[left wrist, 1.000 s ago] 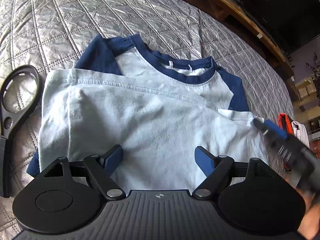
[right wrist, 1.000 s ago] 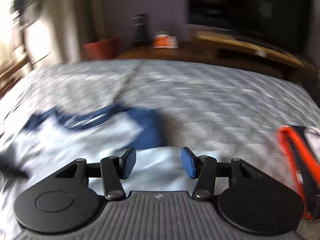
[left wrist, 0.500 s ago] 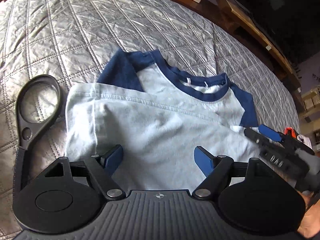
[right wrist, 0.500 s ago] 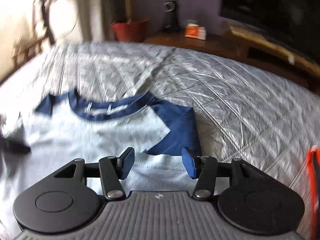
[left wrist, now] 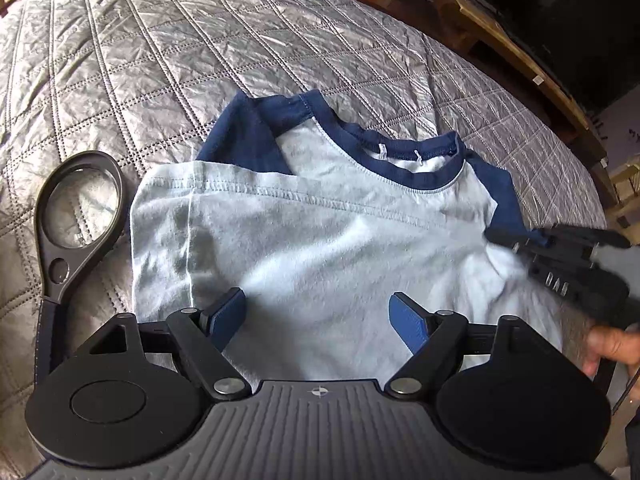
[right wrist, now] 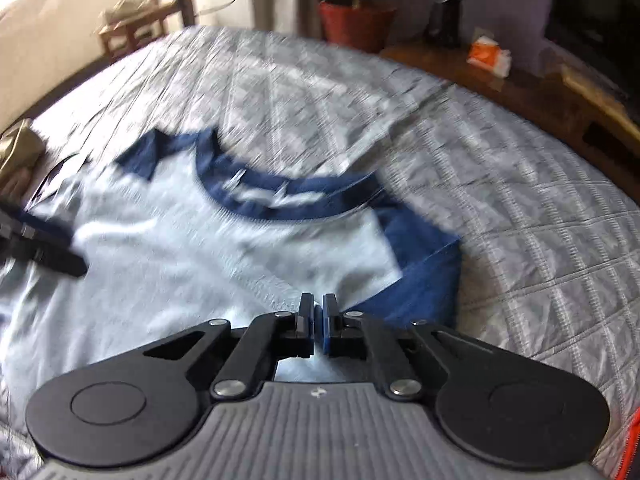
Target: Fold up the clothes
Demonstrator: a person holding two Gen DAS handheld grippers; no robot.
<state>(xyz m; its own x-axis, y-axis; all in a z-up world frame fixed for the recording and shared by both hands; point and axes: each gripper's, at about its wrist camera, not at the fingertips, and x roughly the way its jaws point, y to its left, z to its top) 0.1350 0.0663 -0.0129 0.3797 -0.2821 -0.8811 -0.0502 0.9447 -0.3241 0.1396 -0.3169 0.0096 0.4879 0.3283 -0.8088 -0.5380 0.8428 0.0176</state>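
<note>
Over the near hem of the folded raglan T-shirt (left wrist: pixel 320 248) the left gripper (left wrist: pixel 320 316) hovers wide open, empty; the right gripper (right wrist: pixel 318 320), pinched closed, holds nothing visible at the shirt's right edge on the quilted bedspread (left wrist: pixel 160 60).

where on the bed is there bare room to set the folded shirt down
The quilt lies bare beyond the shirt's collar, up to the wooden bench, and to the right of the navy sleeve. Crowded: the magnifying glass hugs the shirt's other edge.
</note>
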